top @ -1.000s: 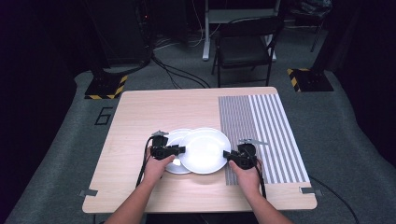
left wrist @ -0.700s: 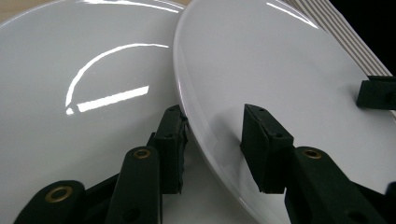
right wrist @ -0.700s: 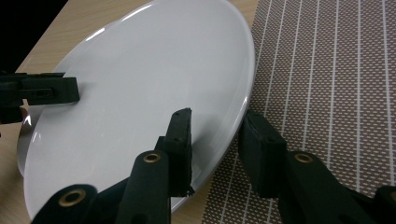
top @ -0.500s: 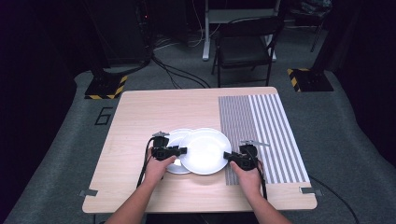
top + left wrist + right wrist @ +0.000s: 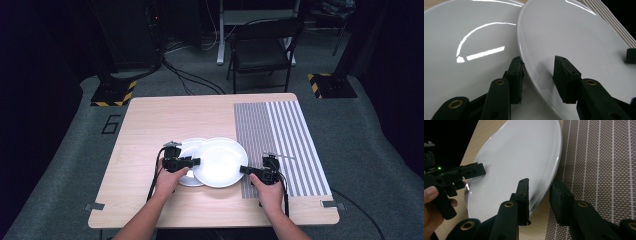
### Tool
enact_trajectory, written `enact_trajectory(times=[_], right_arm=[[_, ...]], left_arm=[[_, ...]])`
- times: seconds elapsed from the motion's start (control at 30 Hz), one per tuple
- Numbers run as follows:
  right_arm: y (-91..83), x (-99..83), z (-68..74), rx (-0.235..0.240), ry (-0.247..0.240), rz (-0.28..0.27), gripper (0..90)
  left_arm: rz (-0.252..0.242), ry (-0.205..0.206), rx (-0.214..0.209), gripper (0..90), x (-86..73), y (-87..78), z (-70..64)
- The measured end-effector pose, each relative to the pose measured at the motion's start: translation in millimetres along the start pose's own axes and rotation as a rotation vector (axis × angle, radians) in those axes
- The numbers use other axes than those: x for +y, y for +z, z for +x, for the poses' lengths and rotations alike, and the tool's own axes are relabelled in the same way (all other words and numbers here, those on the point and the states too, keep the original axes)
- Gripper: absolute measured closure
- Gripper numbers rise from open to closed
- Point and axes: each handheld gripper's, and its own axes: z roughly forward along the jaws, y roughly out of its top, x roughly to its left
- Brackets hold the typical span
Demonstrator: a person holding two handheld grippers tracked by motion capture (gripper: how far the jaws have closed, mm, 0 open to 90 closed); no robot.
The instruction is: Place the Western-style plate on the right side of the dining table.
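From the high view we see two white plates on the wooden table [image 5: 150,135]: the upper plate [image 5: 220,162] overlaps the lower plate [image 5: 187,147] and reaches toward the striped placemat [image 5: 280,145]. Our left gripper [image 5: 192,161] meets the upper plate's left rim, our right gripper [image 5: 245,170] its right rim. We judge the plate is not yet on the mat; the carry across is left to do.

In the left gripper view, the jaws stand spread astride the rim of the upper plate [image 5: 574,37], one pad below it and one above, with a gap showing at the upper pad, so we see no firm pinch. The lower plate [image 5: 469,50] lies just beside and beneath.

In the right gripper view, the jaws likewise straddle the rim of the plate [image 5: 519,160], spread with a slight gap, right at the placemat's [image 5: 599,170] edge. The left gripper [image 5: 477,171] sits at the far rim. Closing both grips seems the next need.
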Motion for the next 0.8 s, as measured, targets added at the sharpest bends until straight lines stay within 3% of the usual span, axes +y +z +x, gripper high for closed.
enact_trajectory(times=[0.3, 0.57, 0.8], right_arm=[[-3.2, -2.8, 0.1, 0.027, 0.038, 0.007, 71.3], [-5.2, -6.6, 0.9, 0.034, 0.017, 0.024, 72.8], [-3.9, -7.6, -2.3, 0.045, 0.031, 0.029, 73.2]], left_arm=[[0.003, -0.002, 0.004, 60.2, -0.5, -0.1, 0.2], [0.001, -0.003, 0.004, 60.7, -0.5, 0.0, -0.2], [-0.002, -0.02, 0.011, 61.6, -0.2, -0.7, -2.7]])
